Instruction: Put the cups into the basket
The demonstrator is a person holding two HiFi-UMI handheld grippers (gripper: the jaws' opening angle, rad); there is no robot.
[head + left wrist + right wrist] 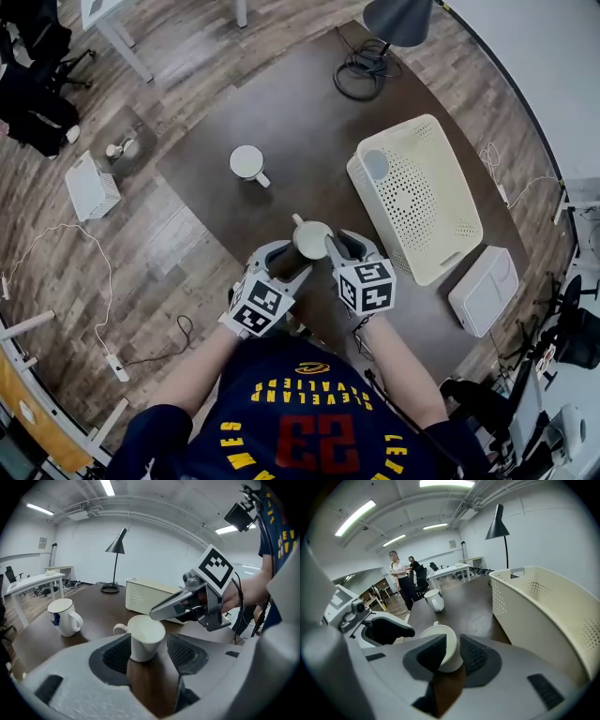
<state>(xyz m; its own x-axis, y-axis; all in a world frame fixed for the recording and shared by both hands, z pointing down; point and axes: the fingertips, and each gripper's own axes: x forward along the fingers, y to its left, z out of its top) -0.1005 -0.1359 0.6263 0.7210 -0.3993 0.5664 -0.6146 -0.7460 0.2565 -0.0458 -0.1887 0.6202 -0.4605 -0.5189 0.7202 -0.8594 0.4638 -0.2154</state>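
A person is holding two hand-held grippers low over a dark bench [281,103], both aimed at one white cup [312,239] just in front of them. The left hand-held gripper [147,653] is gaping wide, with the cup between its pads but not squeezed. The right hand-held gripper [451,656] is parted only narrowly. The cup's side is showing in the gap, and no firm pinch is visible.

This cup is standing upright on the bench, long axis vertical, mouth facing up, handle pointing away from the person. It is sitting near the cream basket [364,192] but outside it.

Farther off, a second cup [247,162] is also standing upright, well apart from the basket. A pale round shape [376,165] is lying in the basket's far corner, possibly a cup already placed. By the look of it, two cups are waiting to go in.
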